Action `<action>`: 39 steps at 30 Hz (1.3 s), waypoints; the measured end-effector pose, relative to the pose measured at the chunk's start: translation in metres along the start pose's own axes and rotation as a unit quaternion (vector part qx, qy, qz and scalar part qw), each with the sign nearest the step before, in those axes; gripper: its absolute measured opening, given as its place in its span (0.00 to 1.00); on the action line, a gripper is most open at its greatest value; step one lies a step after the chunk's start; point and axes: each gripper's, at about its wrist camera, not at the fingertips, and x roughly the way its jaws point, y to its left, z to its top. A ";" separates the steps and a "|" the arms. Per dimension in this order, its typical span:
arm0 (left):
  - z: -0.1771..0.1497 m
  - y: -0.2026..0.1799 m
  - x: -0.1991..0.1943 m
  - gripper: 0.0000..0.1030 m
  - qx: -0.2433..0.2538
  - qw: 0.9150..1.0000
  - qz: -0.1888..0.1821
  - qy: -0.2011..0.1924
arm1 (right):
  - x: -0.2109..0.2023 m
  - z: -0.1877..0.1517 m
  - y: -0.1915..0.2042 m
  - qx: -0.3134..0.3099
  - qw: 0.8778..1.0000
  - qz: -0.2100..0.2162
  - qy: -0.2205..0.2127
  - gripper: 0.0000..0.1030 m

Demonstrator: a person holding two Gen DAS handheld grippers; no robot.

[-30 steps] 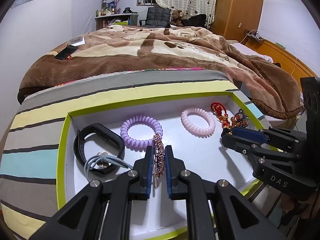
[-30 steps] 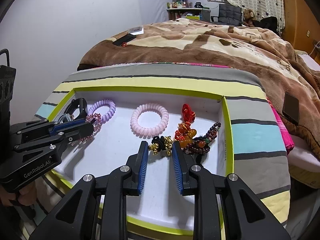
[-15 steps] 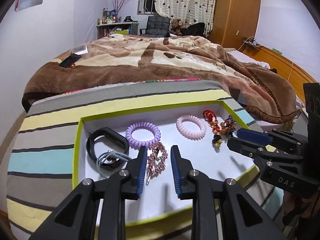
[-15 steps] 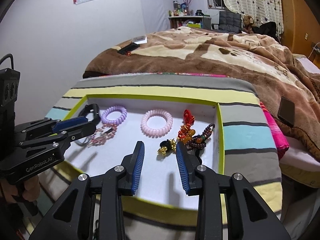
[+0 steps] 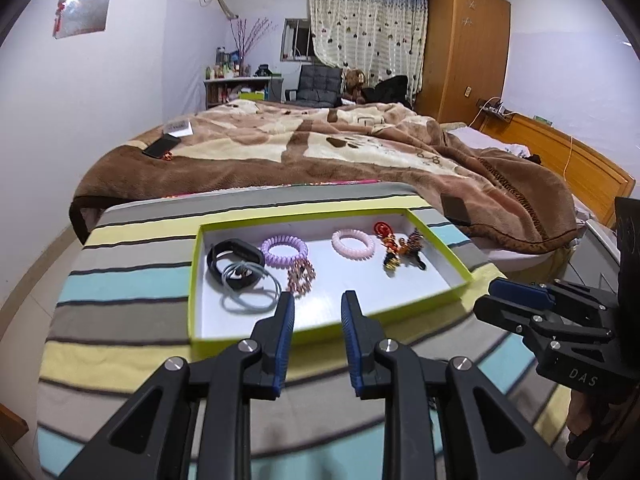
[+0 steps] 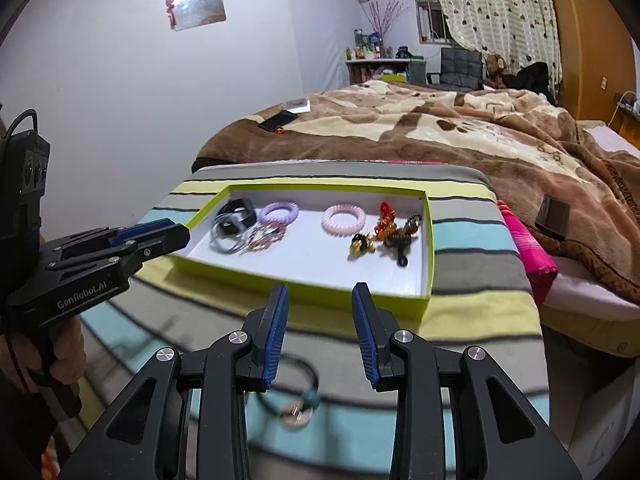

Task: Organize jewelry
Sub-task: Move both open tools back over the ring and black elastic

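Jewelry lies sorted inside the green-rimmed tray (image 5: pixel 440 240) on the striped desk (image 5: pixel 120 292), both the left hand-held gripper (image 5: pixel 316 308) and right hand-held gripper (image 6: pixel 320 300) released, empty, hovering just outside its near rim; sorting seems finished, next a mere check.

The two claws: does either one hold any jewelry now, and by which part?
Nothing is held. The left claw and the right claw are both open and empty, outside the tray.
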 end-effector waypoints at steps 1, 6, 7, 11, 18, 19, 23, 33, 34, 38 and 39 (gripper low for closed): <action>-0.003 -0.001 -0.006 0.24 0.001 1.000 0.002 -0.003 | -0.004 -0.003 0.002 0.000 1.000 0.001 -0.001 0.33; -0.023 -0.009 -0.031 0.24 0.001 1.000 0.003 -0.008 | -0.027 -0.022 0.009 0.004 1.000 0.005 -0.011 0.33; -0.026 -0.010 -0.035 0.24 0.002 1.000 0.005 -0.009 | -0.031 -0.025 0.010 0.005 1.000 0.006 -0.012 0.33; -0.038 -0.016 -0.052 0.24 0.002 1.000 0.004 -0.013 | -0.046 -0.033 0.012 0.008 1.000 0.005 -0.021 0.33; -0.053 -0.023 -0.073 0.24 0.009 1.000 0.012 -0.024 | -0.063 -0.048 0.015 0.011 1.000 0.000 -0.024 0.33; -0.055 -0.024 -0.075 0.24 0.010 1.000 0.012 -0.024 | -0.064 -0.050 0.015 0.012 1.000 -0.001 -0.023 0.33; -0.064 -0.028 -0.081 0.24 0.014 1.000 0.013 -0.023 | -0.067 -0.056 0.012 0.014 1.000 -0.003 -0.019 0.33; -0.072 -0.030 -0.075 0.24 0.011 1.000 0.009 -0.013 | -0.063 -0.059 0.010 0.013 1.000 -0.005 -0.013 0.33; -0.072 -0.030 -0.073 0.24 0.011 1.000 0.009 -0.012 | -0.061 -0.059 0.010 0.013 1.000 -0.005 -0.011 0.33; -0.074 -0.031 -0.066 0.24 0.012 1.000 0.007 -0.004 | -0.053 -0.060 0.008 0.014 1.000 -0.006 -0.002 0.33; -0.075 -0.032 -0.064 0.24 0.012 1.000 0.007 -0.002 | -0.050 -0.060 0.008 0.014 1.000 -0.007 0.001 0.33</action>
